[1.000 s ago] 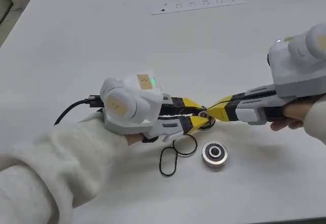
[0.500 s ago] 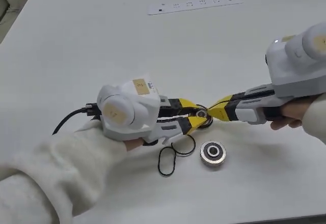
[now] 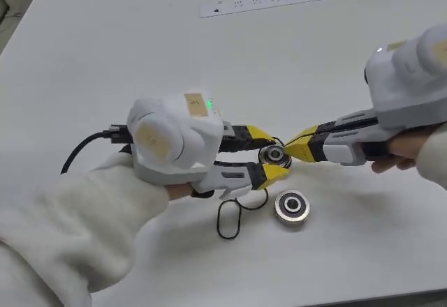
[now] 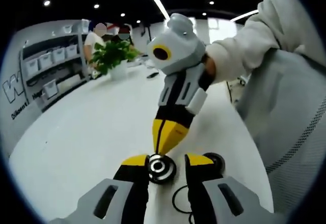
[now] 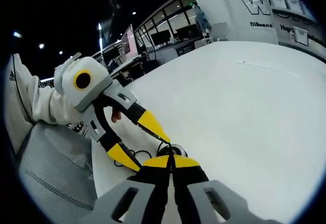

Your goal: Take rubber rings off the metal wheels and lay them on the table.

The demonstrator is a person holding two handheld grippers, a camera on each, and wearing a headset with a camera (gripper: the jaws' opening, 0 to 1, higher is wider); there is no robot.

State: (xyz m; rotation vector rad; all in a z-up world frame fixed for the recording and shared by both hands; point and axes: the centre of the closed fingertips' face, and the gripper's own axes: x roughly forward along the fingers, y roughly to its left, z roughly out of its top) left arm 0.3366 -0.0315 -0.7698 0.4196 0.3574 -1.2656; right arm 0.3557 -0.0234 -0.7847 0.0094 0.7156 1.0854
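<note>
The left gripper (image 3: 272, 155) reaches in from the left, jaws parted, with loose rubber rings (image 3: 230, 220) lying on the table (image 3: 140, 56) just beneath them. Between those jaws sits a metal wheel (image 3: 274, 156) — clamped or merely flanked, I cannot tell — and a second wheel (image 3: 292, 207) rests on the table nearby. Straight to the metal wheel's right, the right gripper (image 3: 293, 148) meets its rim tip-on, jaws pressed together; any ring would likely peel off rightward, toward that nearer hand.

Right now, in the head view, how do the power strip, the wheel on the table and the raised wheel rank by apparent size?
1. power strip: longest, though farthest away.
2. wheel on the table.
3. raised wheel: looks slightly smaller, but it is partly covered, so places 2 and 3 are unsure.
</note>
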